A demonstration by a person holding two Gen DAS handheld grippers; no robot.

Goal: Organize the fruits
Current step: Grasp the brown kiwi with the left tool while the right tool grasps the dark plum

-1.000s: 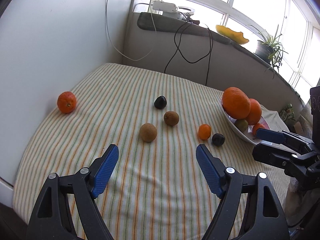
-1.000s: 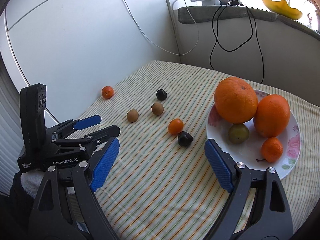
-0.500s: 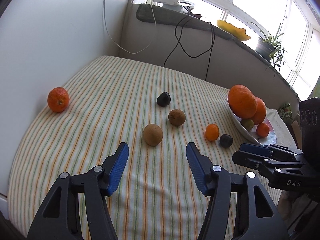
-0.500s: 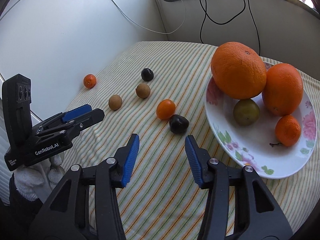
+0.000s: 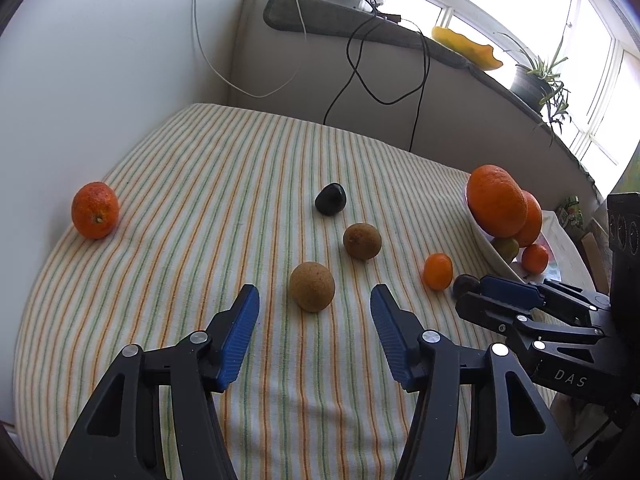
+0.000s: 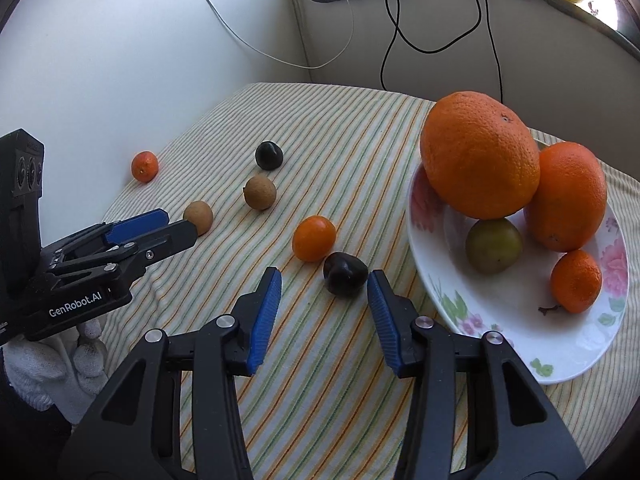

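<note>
My left gripper [image 5: 314, 300] is open, its fingers either side of a brown kiwi [image 5: 312, 286] on the striped cloth. A second kiwi [image 5: 361, 241], a dark plum [image 5: 330, 199] and an orange [image 5: 95, 209] lie beyond. My right gripper [image 6: 324, 280] is open, its jaws flanking a dark plum [image 6: 345, 273] beside a small tangerine [image 6: 313, 238]. A floral plate [image 6: 520, 328] at the right holds a large orange [image 6: 478, 154], another orange [image 6: 568, 196], a green fruit [image 6: 494, 245] and a tangerine [image 6: 575, 281].
A striped cloth [image 5: 200, 200] covers the table, with a white wall at the left. Cables [image 5: 360, 64] hang from the back ledge. A yellow dish [image 5: 466, 46] and a potted plant [image 5: 536, 76] stand on the sill.
Both grippers have moved forward and down toward the fruit and narrowed their jaws. The left now brackets the kiwi, the right the dark plum.
</note>
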